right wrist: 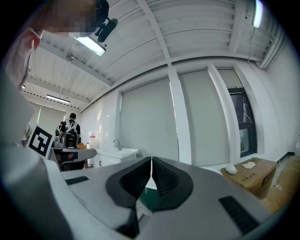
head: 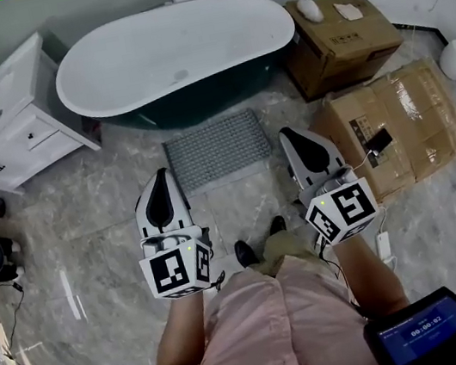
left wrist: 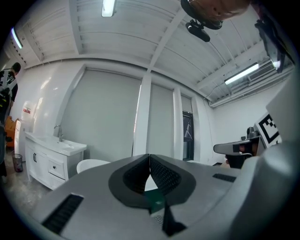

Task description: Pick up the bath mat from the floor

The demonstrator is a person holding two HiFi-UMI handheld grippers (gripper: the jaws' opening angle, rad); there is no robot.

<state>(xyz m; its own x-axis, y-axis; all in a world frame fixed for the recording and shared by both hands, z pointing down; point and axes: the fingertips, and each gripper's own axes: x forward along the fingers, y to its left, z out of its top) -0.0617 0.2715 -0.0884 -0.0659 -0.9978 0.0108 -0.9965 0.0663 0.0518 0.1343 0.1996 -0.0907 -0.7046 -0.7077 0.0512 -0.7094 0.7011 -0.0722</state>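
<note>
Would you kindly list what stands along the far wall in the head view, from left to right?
white vanity cabinet → white bathtub → cardboard box

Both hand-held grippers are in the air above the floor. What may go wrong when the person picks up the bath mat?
1. The left hand-held gripper and right hand-held gripper are both shut. Unless they open first, they would likely push the bath mat instead of gripping it.
2. The mat lies flat on the glossy floor, so its edge may slide away.
</note>
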